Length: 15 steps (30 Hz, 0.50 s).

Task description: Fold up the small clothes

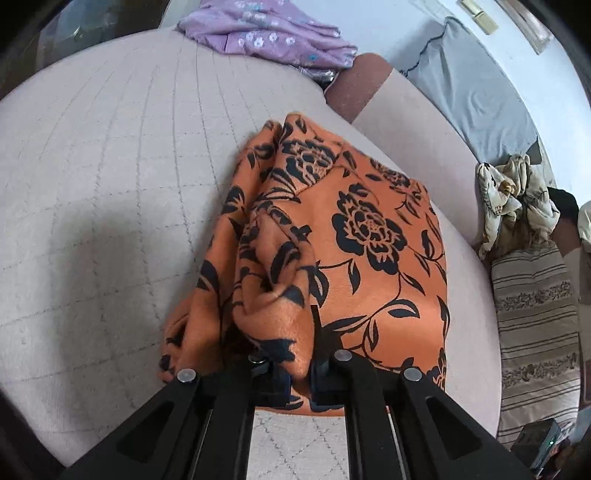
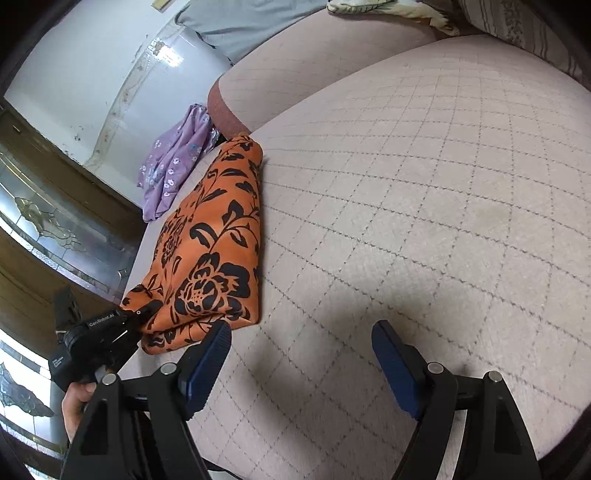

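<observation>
So the orange cloth (image 1: pixel 343 236) with the black flower print lies bunched and partly folded on the pale quilted cushion (image 1: pixel 110 184), over toward its left edge as the right wrist view shows it. The left tongs (image 1: pixel 299 384) are clamped on the near end of that cloth, with a wad of fabric pinched between the blue pads and more of it draped over the black arms. From the right wrist view the left tongs (image 2: pixel 142 317) sit at the cloth's near corner, and a hand (image 2: pixel 75 406) grips the black handle behind them.

The right tongs (image 2: pixel 301 354) stand wide apart with nothing between them (just bare cushion underneath), just beside the cloth's near right corner; whether the left pad touches the fabric is hard to tell.

Farther out, a lilac flowered garment (image 1: pixel 269 33) lies crumpled at the far edge of the cushion. A grey pillow (image 1: pixel 469 99) leans off to the right, with a cream patterned cloth (image 1: pixel 513 199) and a striped cushion (image 1: pixel 535 325) below it.
</observation>
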Each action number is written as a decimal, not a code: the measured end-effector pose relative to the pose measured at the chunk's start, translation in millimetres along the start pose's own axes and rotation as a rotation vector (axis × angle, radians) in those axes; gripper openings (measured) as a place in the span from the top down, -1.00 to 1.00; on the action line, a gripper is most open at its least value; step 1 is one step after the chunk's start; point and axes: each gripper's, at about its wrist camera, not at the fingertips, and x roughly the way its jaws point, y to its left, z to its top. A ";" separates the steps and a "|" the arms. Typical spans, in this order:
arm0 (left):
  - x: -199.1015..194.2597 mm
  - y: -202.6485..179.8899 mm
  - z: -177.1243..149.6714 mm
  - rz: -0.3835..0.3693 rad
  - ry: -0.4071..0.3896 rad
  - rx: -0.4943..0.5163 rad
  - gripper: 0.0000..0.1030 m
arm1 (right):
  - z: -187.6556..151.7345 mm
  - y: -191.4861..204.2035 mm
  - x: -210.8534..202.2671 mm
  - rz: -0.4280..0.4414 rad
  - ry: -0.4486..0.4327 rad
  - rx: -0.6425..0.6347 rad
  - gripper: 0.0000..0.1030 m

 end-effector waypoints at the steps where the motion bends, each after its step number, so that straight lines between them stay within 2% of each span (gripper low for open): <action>1: -13.1 -8.4 -1.5 0.020 -0.057 0.066 0.87 | -1.8 0.8 -1.0 -0.005 0.002 -0.004 -0.58; 5: -53.3 -53.2 -17.6 0.079 -0.232 0.355 0.87 | -5.8 -5.6 -1.0 -0.013 0.007 0.002 -0.58; 7: -48.5 -59.8 -22.1 0.139 -0.260 0.426 0.87 | -8.7 -7.6 -1.8 -0.017 0.006 -0.005 -0.58; 8: -39.7 -55.3 -20.6 0.152 -0.237 0.409 0.87 | -7.8 -6.7 -2.0 -0.018 0.006 -0.008 -0.58; 10: -10.6 -23.4 -22.1 0.188 -0.124 0.296 0.87 | -7.6 -7.3 -3.5 -0.012 0.007 -0.007 -0.58; 12: 12.5 -0.7 -26.8 0.215 -0.043 0.237 0.86 | -7.6 -8.5 -5.2 -0.005 0.005 0.001 -0.58; 15: 6.3 -5.1 -16.8 0.194 -0.059 0.245 0.87 | -7.2 -9.1 -5.6 -0.003 0.004 0.006 -0.58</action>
